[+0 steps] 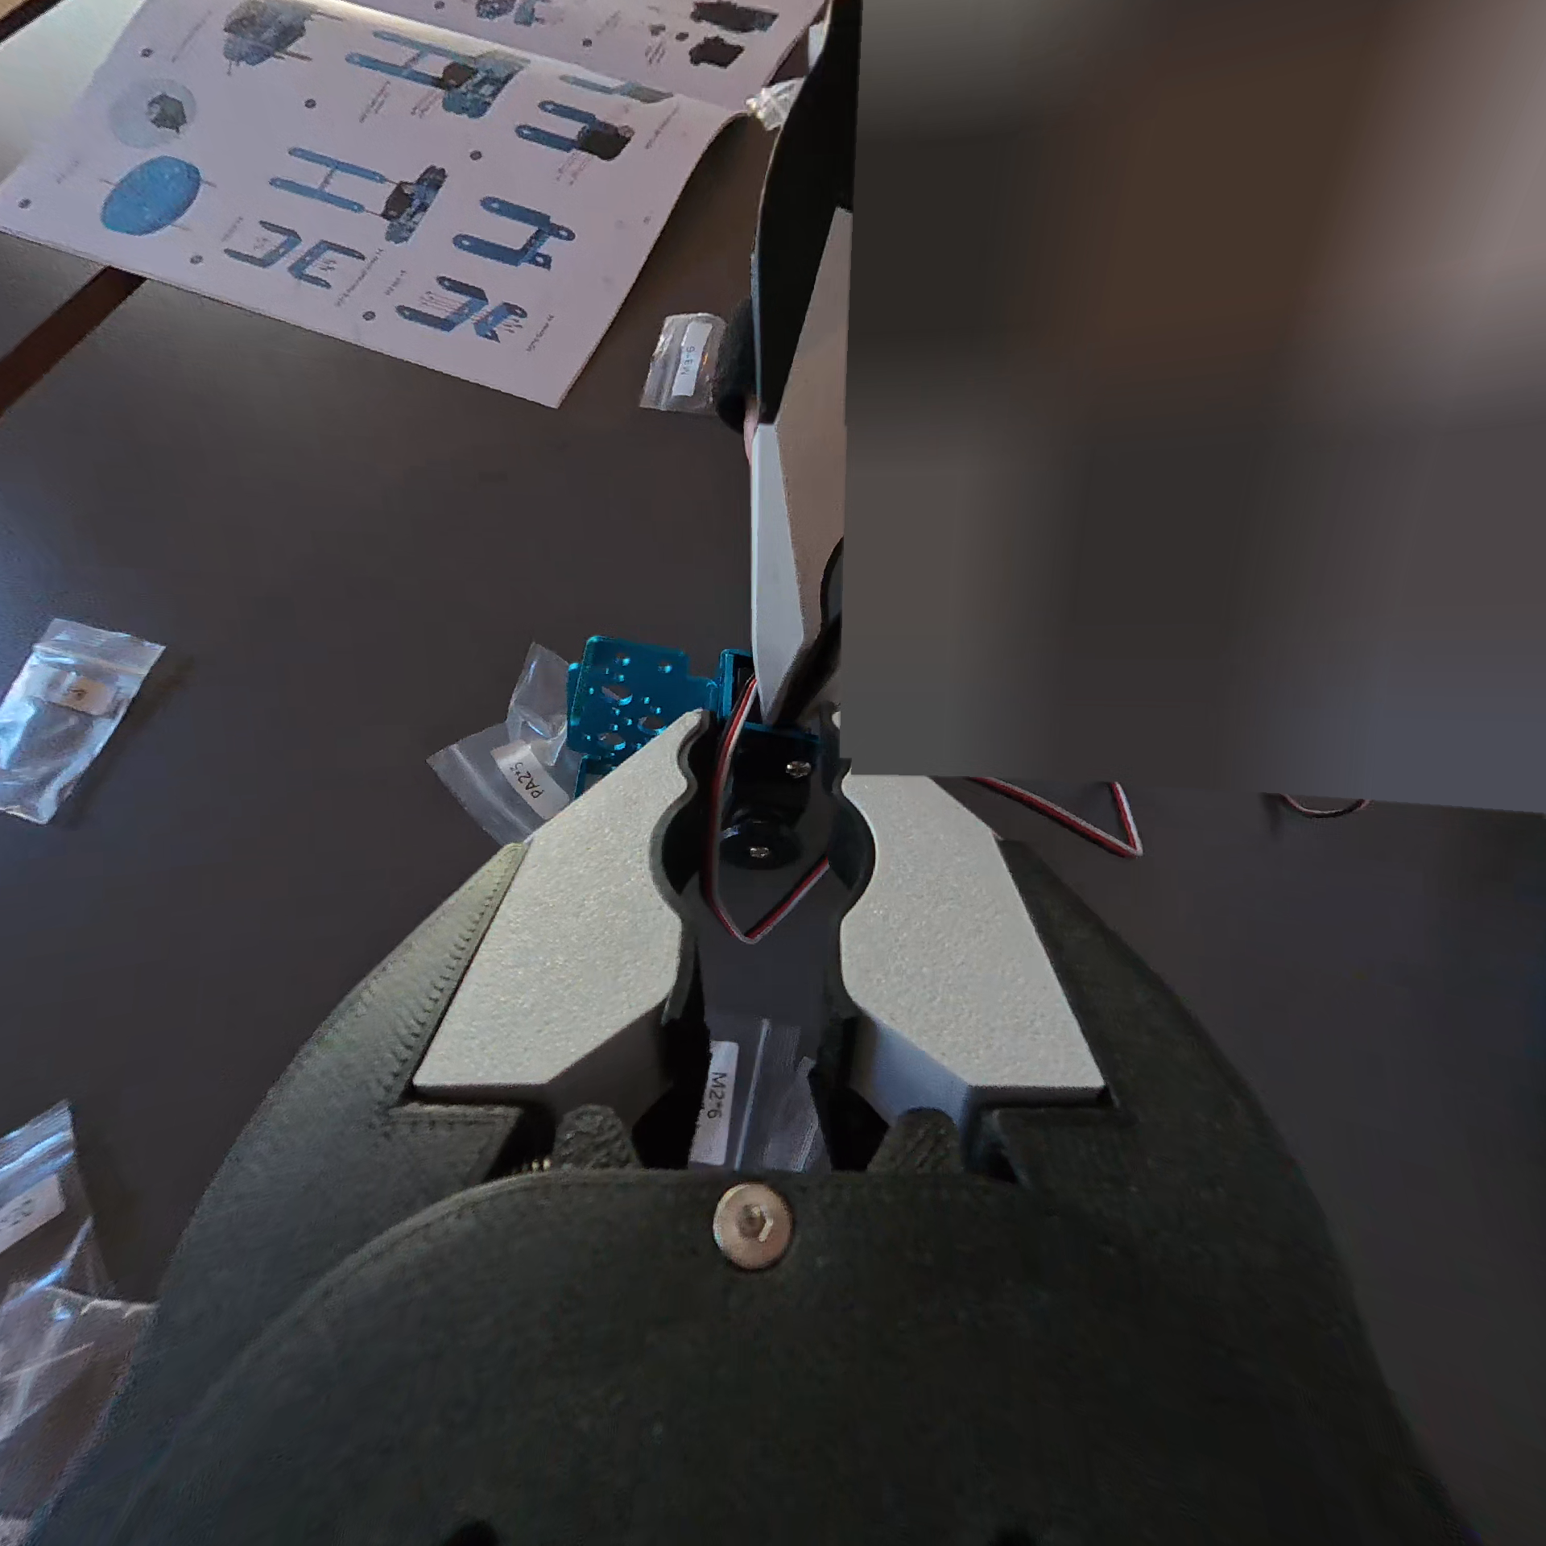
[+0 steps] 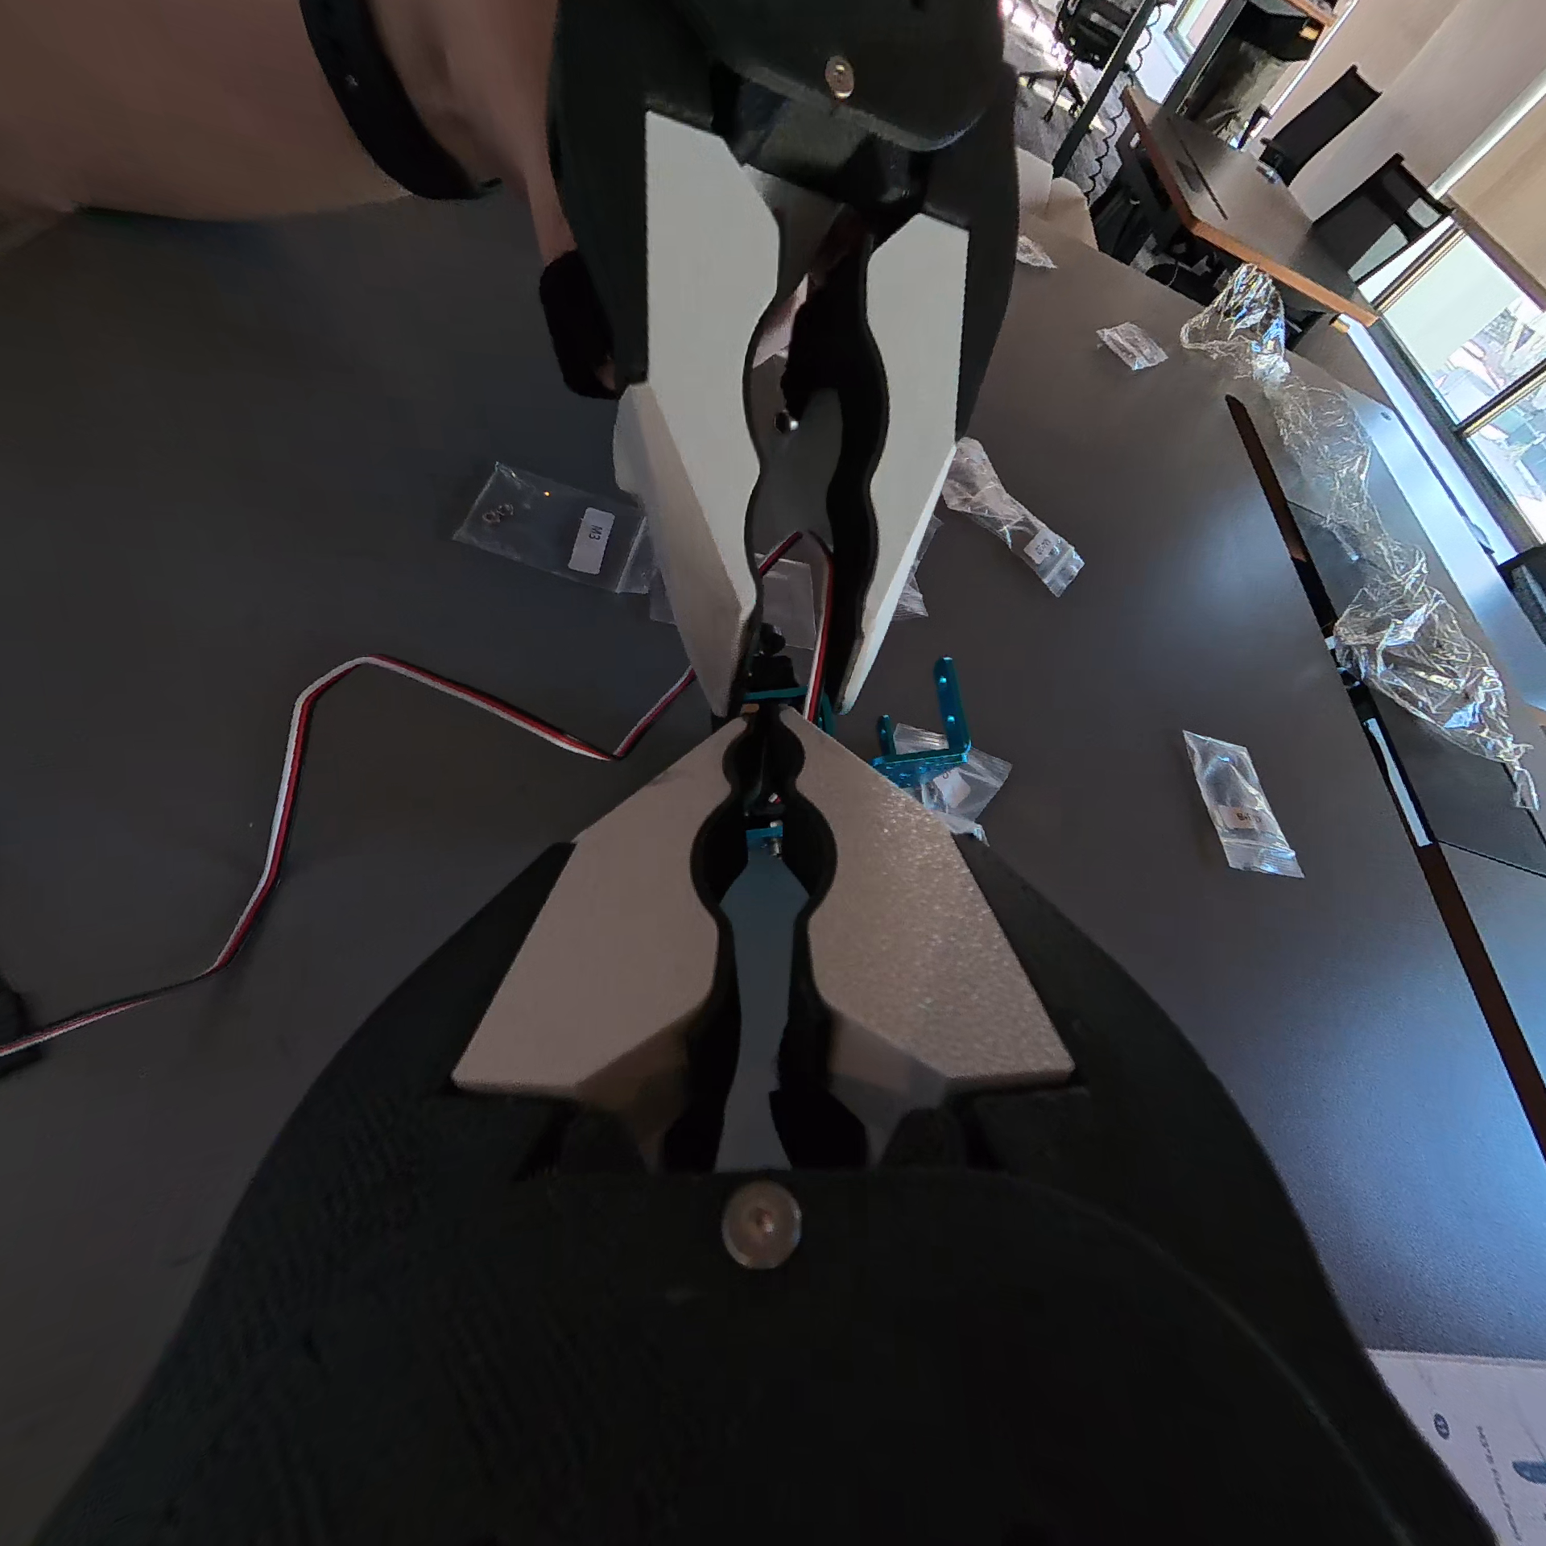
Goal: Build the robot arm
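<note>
A small black servo [image 1: 757,803] in a blue metal bracket [image 1: 627,711] is held just above the dark table, its red, white and black wire [image 2: 335,686] trailing left. My left gripper [image 1: 765,740] is shut on the servo body. In the right wrist view it comes down from above [image 2: 786,698]. My right gripper [image 2: 765,726] is shut on the blue bracket end of the same assembly [image 2: 765,836]. One of its white fingers [image 1: 778,602] shows from above in the left wrist view, tip against the servo. Much of the assembly is hidden between the pads.
An open instruction sheet [image 1: 335,184] lies at the far left. Small clear parts bags [image 1: 67,711] [image 2: 560,535] [image 2: 1242,803] lie scattered. A loose blue U-bracket [image 2: 929,744] rests on a bag. Crumpled plastic wrap [image 2: 1380,619] lies at right, near the table's edge [image 2: 1338,669]. The grippers are tip to tip, or close to it.
</note>
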